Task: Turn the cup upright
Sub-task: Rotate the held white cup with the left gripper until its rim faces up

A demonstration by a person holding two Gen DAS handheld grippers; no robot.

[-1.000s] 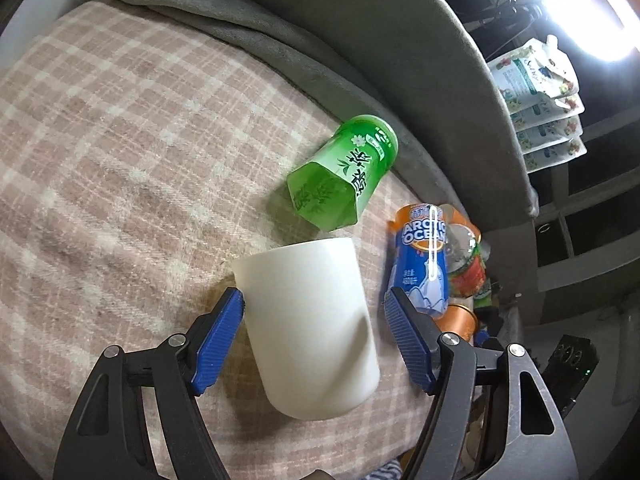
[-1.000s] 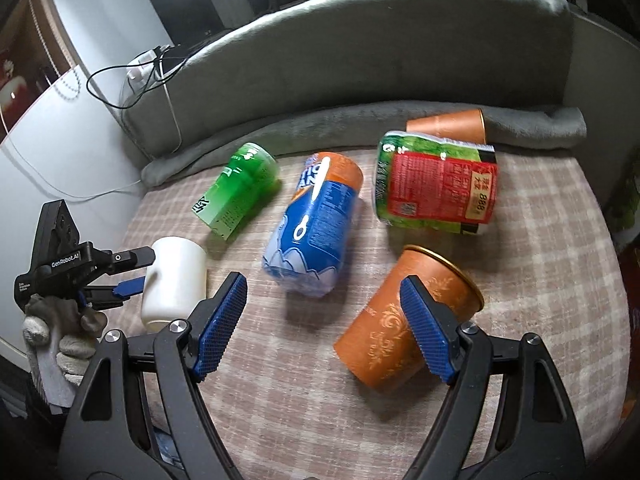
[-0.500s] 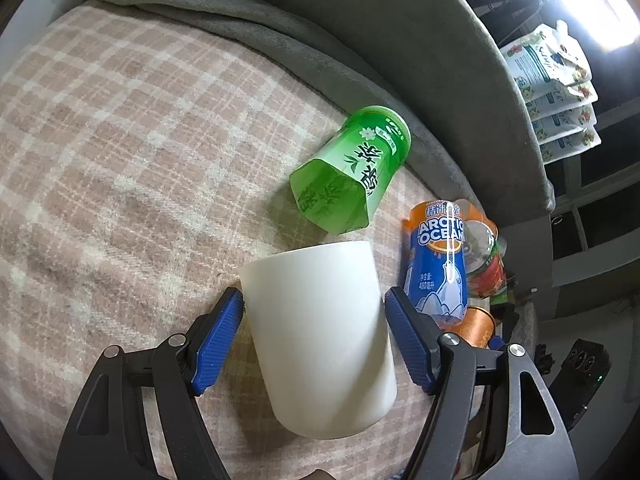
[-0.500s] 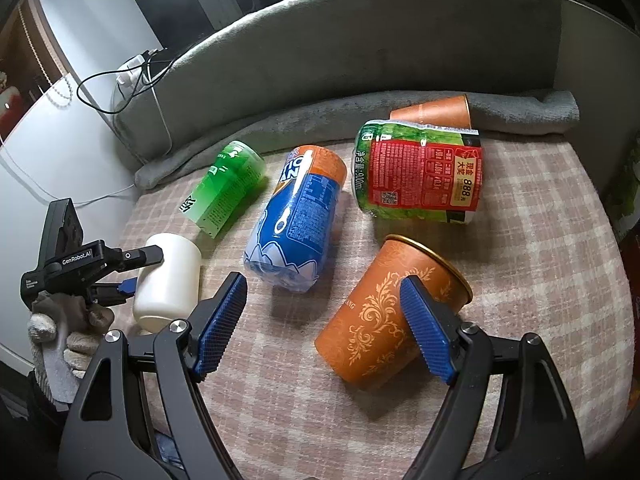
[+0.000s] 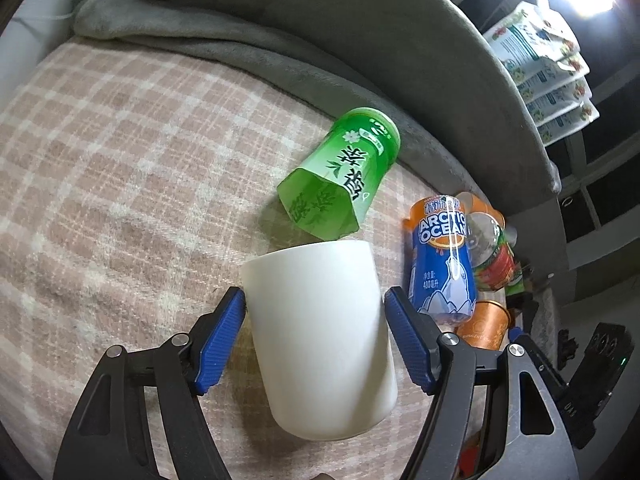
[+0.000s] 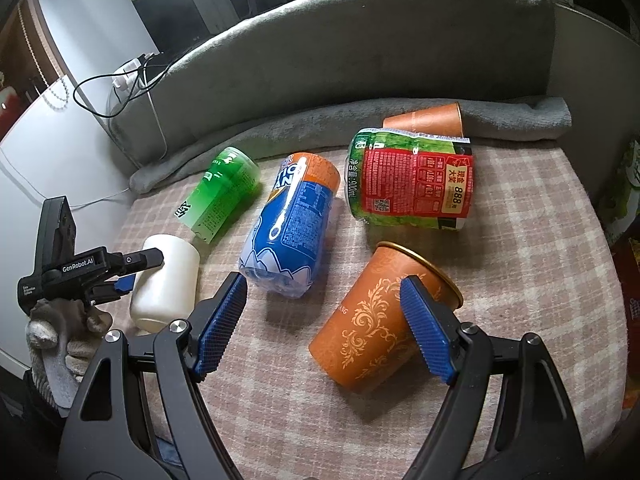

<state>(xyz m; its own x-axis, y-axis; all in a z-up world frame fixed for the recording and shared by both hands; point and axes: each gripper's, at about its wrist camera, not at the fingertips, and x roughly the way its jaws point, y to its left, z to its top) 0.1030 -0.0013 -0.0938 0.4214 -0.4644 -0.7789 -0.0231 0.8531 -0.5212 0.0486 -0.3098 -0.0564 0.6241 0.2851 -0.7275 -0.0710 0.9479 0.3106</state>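
Observation:
A plain white cup (image 5: 320, 332) lies on its side on the plaid cloth, between the blue pads of my left gripper (image 5: 313, 334). The jaws sit close on both sides; the left pad looks in contact, the right pad shows a thin gap. In the right wrist view the white cup (image 6: 168, 280) lies at the left with the left gripper (image 6: 132, 270) around it. My right gripper (image 6: 320, 316) is open above an orange patterned cup (image 6: 372, 320) that lies on its side; the right pad overlaps its rim end.
A green cup (image 5: 340, 184), a blue Arctic Ocean bottle (image 6: 292, 228), a red-and-green labelled bottle (image 6: 412, 184) and a second orange cup (image 6: 428, 120) lie on the plaid cloth (image 6: 520, 240). A grey padded wall (image 6: 360, 48) rings the back.
The left gripper has closed in around the white cup and moved forward. The right gripper has moved forward toward the orange patterned cup, still open.

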